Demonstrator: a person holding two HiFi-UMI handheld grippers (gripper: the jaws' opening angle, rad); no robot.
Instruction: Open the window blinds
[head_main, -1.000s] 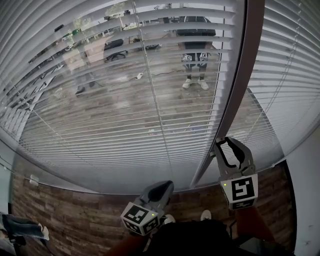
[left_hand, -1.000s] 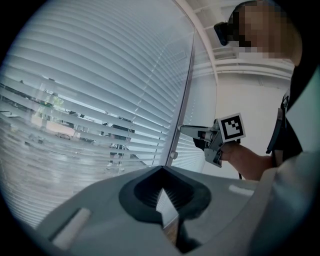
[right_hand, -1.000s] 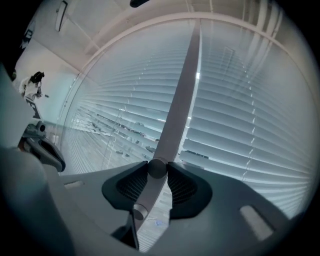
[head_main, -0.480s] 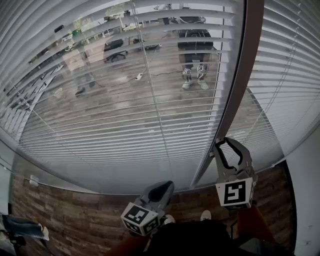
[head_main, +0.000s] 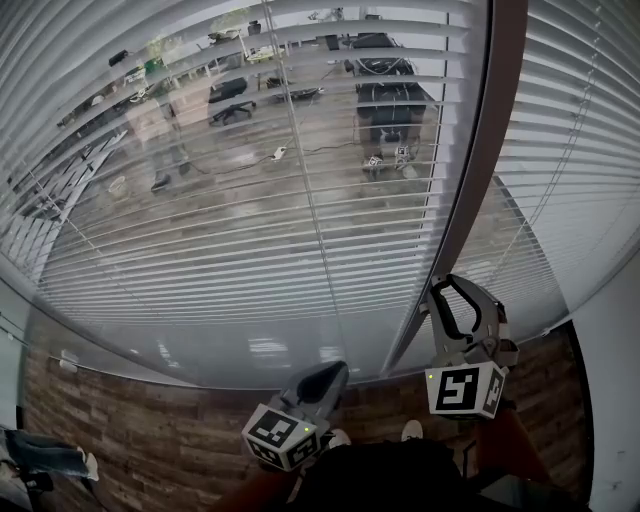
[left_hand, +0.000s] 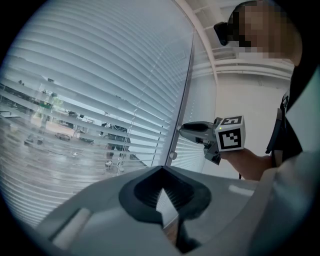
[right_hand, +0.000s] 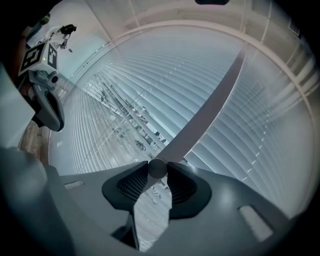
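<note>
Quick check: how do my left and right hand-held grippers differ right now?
The left grey hand-held gripper has its jaws shut on nothing; the right grey hand-held gripper grips the round knob ending the dark rod. The left sits back from the white slatted blinds; the right is close against them. Both carry marker cubes.

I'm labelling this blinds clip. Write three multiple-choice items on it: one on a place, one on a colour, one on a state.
1. The round knob sits: A) between the right gripper's jaw tips B) on the floor C) in the left gripper.
2. The mullion between the blinds is: A) green B) dark brown C) red.
3. The left gripper's jaws are: A) wide apart B) on a slat C) together, empty.
Key: 1A, the right gripper view shows it there; 2B, per the head view; 3C, their tips meet with nothing between.
</note>
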